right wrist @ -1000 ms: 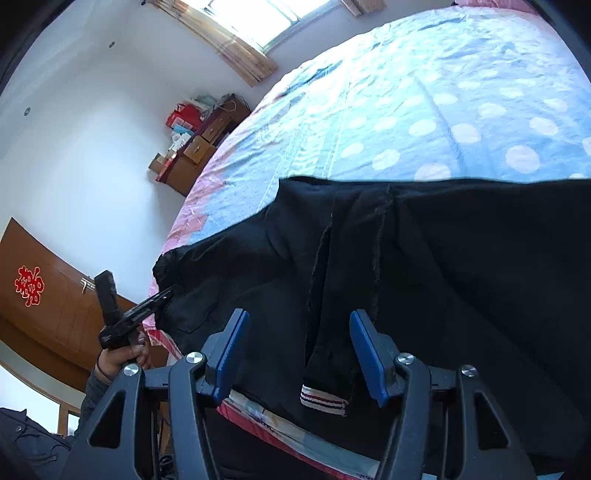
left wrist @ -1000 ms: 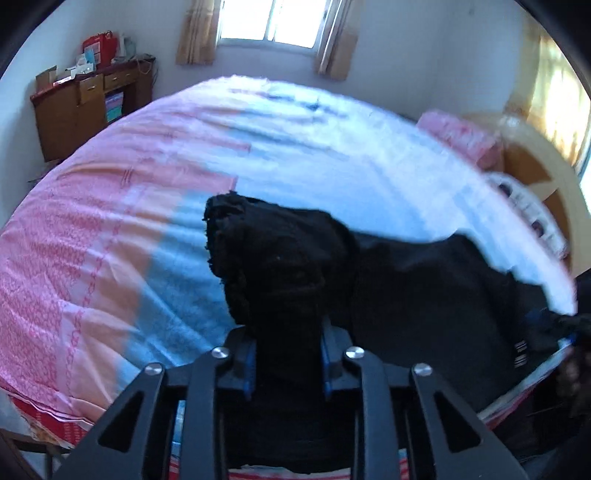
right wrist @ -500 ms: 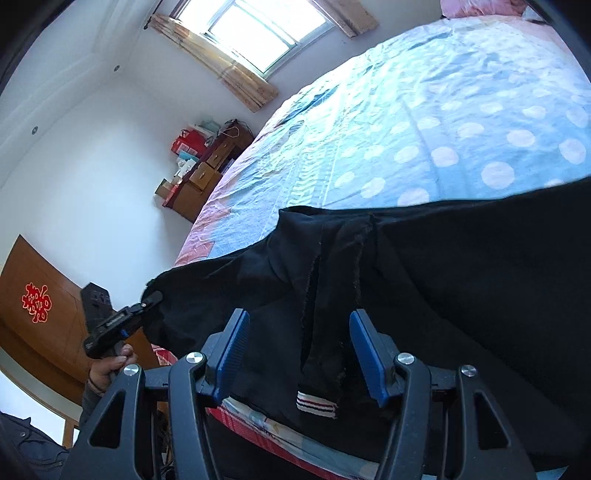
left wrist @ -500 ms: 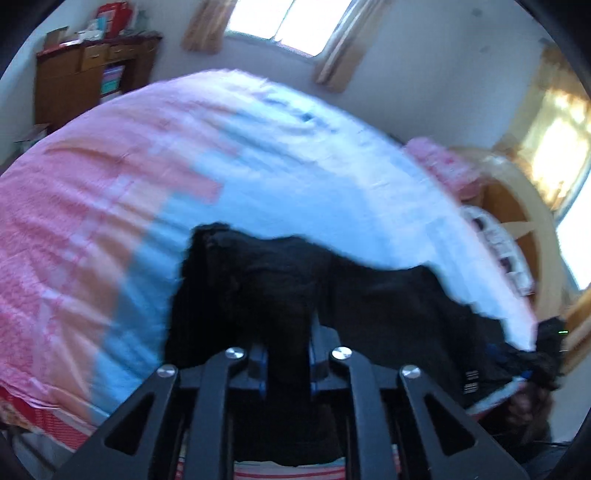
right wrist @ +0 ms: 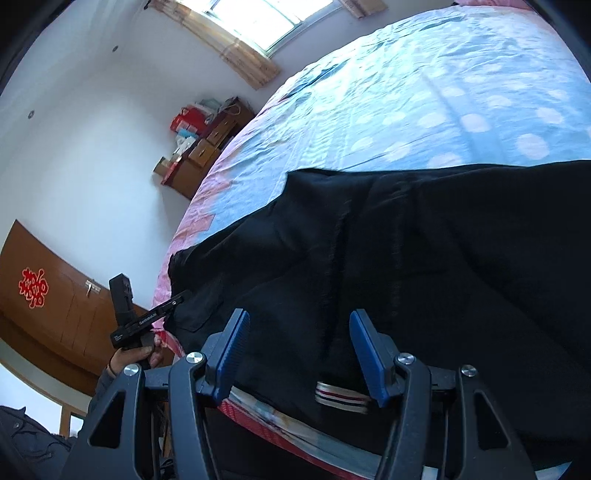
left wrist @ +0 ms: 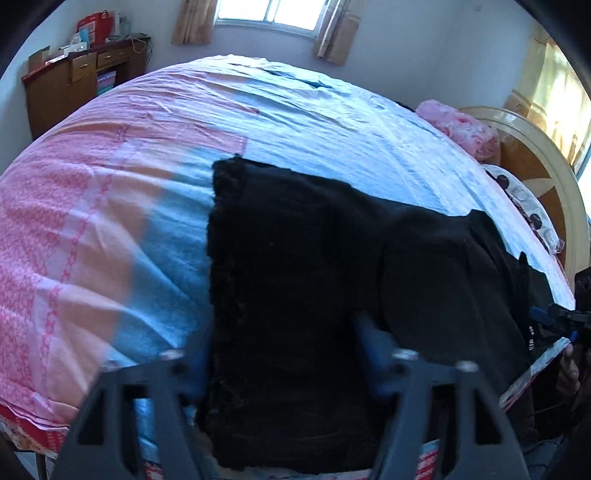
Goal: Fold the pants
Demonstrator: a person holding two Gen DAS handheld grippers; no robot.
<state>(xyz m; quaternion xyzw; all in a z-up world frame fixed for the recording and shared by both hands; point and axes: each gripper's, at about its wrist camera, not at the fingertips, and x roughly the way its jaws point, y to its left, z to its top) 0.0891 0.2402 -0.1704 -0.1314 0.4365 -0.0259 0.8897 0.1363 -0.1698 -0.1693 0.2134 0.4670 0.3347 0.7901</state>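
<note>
Fingers, left gripper [left wrist: 284, 354]: blue pads had just been spreading apart; the black pants [left wrist: 295, 295] lay between them, cloth slack and no longer pinched, pads [left wrist: 373, 343] blurred.
Fingers, right gripper [right wrist: 297, 354]: blue pads [right wrist: 229, 350] stood well apart over the pants, nothing clamped; a seam strip of the cloth ran between them, and I could not tell whether either pad touched it.
Pants: spread flat on the bed [left wrist: 110, 221] at its near edge, one folded layer stacked over the left half, the rest running off toward the headboard [left wrist: 546, 173] side.
Striped tab [right wrist: 341, 397]: red, white and black band on the pants, right at the bed's near edge, between the right gripper's fingers in the right wrist view.
Bedsheet: pink patterned toward the desk side, pale blue with white dots across the middle.
Pillow [left wrist: 461, 125]: pink, at the head of the bed, against the headboard.
Wooden desk [left wrist: 81, 81]: beyond the bed's far corner, by the wall, red boxes [left wrist: 94, 26] on top.
Window [left wrist: 273, 11]: bright, on the wall past the bed's far side, curtains either side.
Person's hand [right wrist: 136, 354]: beside the bed's near corner, wrapped round the left gripper's handle, in the right wrist view.
Door [right wrist: 44, 306]: brown, with a red paper ornament [right wrist: 34, 288], behind that hand.
</note>
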